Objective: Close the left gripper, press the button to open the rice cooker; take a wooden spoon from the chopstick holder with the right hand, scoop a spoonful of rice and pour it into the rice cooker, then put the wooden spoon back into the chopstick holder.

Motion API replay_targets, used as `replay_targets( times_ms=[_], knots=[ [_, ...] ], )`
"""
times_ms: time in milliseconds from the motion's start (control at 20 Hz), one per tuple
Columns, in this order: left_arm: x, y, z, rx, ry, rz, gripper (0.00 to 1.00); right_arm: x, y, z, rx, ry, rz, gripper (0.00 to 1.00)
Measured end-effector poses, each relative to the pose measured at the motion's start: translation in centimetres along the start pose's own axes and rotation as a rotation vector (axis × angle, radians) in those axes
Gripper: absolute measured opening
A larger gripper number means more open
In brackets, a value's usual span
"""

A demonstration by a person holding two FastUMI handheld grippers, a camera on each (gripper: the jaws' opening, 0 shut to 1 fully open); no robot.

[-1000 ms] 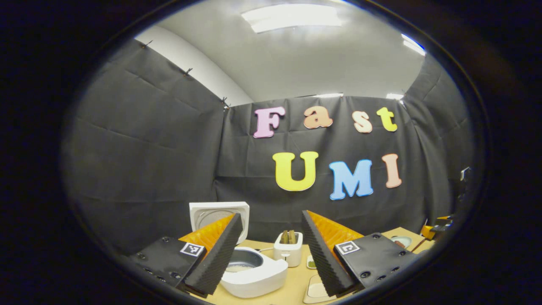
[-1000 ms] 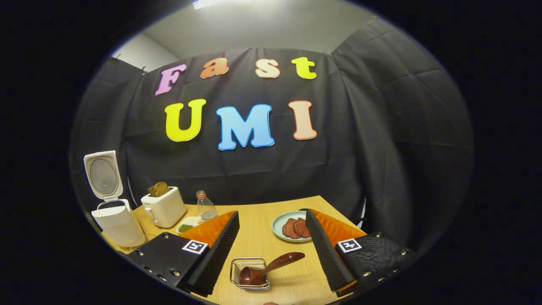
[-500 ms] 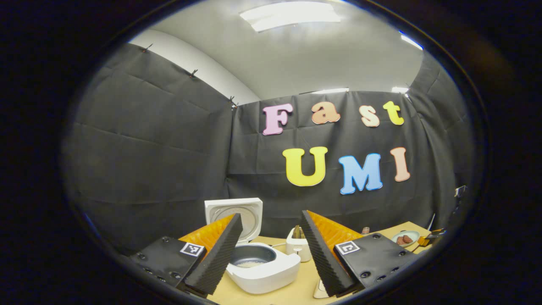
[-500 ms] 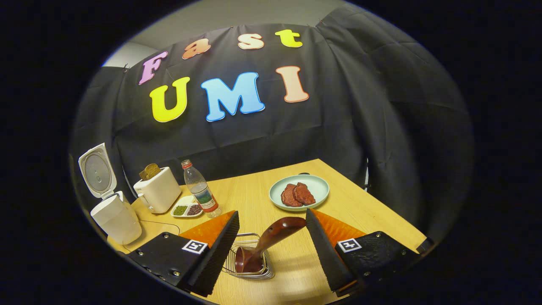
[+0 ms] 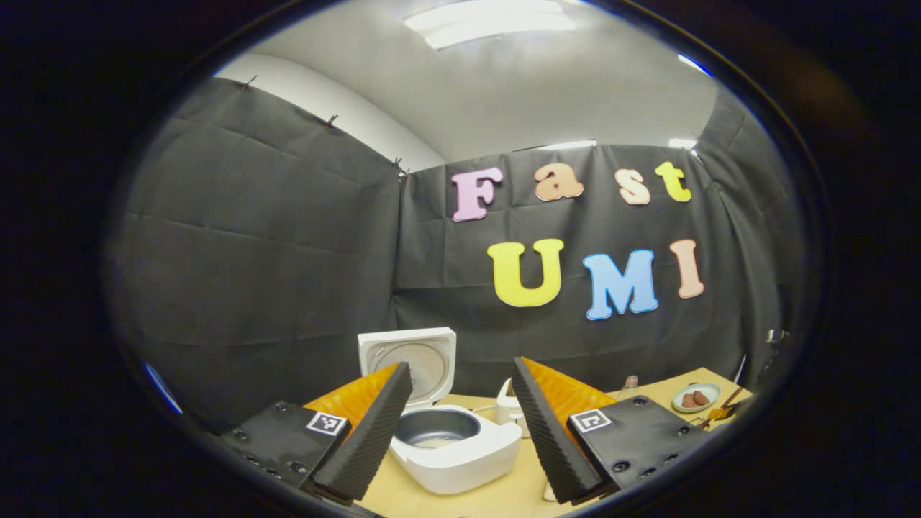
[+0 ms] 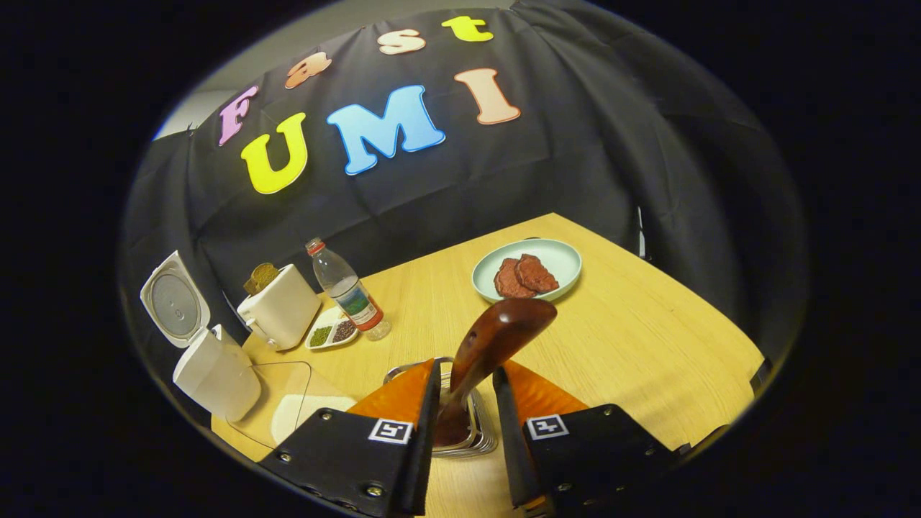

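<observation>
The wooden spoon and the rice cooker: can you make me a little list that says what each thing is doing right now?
wooden spoon: stands tilted in the chopstick holder, handle up
right gripper: fingers closed in on the spoon's handle, one on each side
rice cooker: open, lid standing up, some rice in the pot
left gripper: open, holding nothing, in front of the cooker
toaster: beside the cooker, bread in it
bottle: upright by a small dish
plate: holds two reddish pieces
</observation>
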State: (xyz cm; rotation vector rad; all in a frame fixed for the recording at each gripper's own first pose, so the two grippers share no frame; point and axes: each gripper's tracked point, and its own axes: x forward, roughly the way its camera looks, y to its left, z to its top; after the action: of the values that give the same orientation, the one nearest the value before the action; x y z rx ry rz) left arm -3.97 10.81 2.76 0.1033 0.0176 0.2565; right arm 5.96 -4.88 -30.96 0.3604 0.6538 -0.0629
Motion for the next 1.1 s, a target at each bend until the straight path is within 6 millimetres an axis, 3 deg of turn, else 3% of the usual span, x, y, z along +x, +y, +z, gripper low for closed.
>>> replay_targets(
  times_ms=[50,100,150,300,550,700,900,1100],
  knots=[
    [0.1,0.0,-0.2,-0.001,0.007,-0.001,0.99,-0.9,0.3,0.5,0.015,-0.008,0.006,0.30],
    [0.1,0.2,-0.6,-0.003,0.013,0.000,0.97,-0.5,0.8,0.6,0.022,-0.015,0.017,0.17],
    [0.1,0.4,-0.7,-0.007,0.016,0.001,0.96,-0.5,0.9,0.7,0.014,-0.008,0.023,0.11],
    [0.4,0.7,-0.9,-0.013,0.013,-0.002,0.99,-0.9,1.6,1.5,-0.045,-0.017,0.027,0.11],
    [1.1,1.8,-1.6,-0.051,0.011,-0.005,0.97,-3.5,3.5,5.8,-0.095,-0.100,0.031,0.11],
    [1.6,2.4,-2.1,-0.074,0.014,-0.014,0.97,-4.9,5.7,8.0,-0.121,-0.153,0.045,0.11],
    [2.4,3.4,-2.9,-0.095,0.021,-0.031,0.97,-5.8,9.5,8.5,-0.117,-0.176,0.086,0.11],
    [2.9,5.6,-3.5,-0.098,0.023,-0.027,0.96,-6.1,13.3,7.0,-0.143,-0.169,0.128,0.11]
  ],
)
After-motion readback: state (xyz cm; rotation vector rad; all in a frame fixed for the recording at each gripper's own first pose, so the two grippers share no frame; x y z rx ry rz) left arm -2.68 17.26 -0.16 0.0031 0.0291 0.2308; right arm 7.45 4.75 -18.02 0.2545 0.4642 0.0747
